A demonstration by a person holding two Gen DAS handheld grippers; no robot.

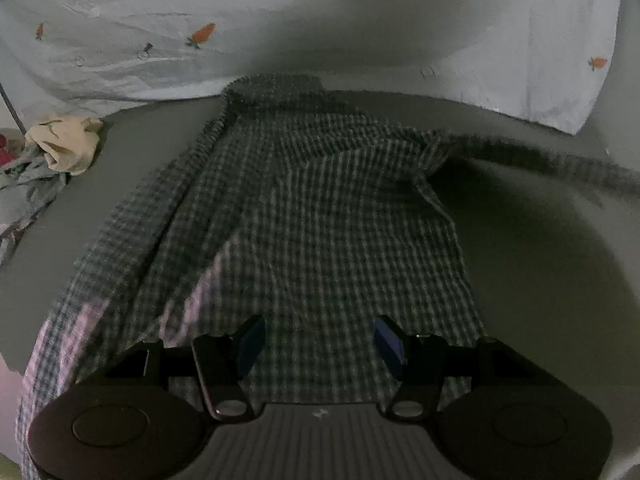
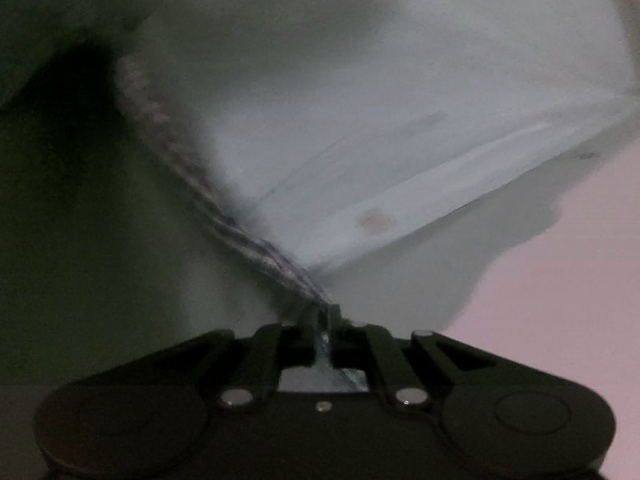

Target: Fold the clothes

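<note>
Right tool point(image 2: 322, 314) first: its jaws are clenched on a twisted rope of checked cloth, the sleeve point(image 2: 176, 160) of the shirt, which runs out from the fingertips up and to the left in this view, pulled into a taut line. The view is blurred, so how much cloth sits between the pads I cannot say. Beyond the sleeve lies a pale sheet point(image 2: 400, 128) with faint orange spots, and a pinkish surface fills the lower right corner.

Over to the left tool point(image 1: 318, 340): released, jaws standing apart, blue pads point(image 1: 252, 344) showing on either side with nothing pinched between them. It hovers over the near hem of the checked shirt point(image 1: 304, 208), pointing steeply down at the cloth (whether a fingertip brushes the fabric is hard to tell in this dim light).

The shirt lies on a grey bed surface point(image 1: 540, 260), its long axis running straight away from the left tool, hem near, collar end far, up against the carrot-print sheet point(image 1: 160, 40). The sleeve point(image 1: 560, 164) stretches off to the right edge of the left wrist view, stretched long and straight, which fits the right tool's pull. A heap of other clothes point(image 1: 56, 148), cream and pale blue, waits at the far left, well apart.

So the relation that counts: the body of the shirt is directly under and ahead of the left tool, the sleeve belongs to the right. My read is that the sleeve gets carried leftward across the body, at right angles to that long axis, with the left tool nearest to pin or take the hem.
</note>
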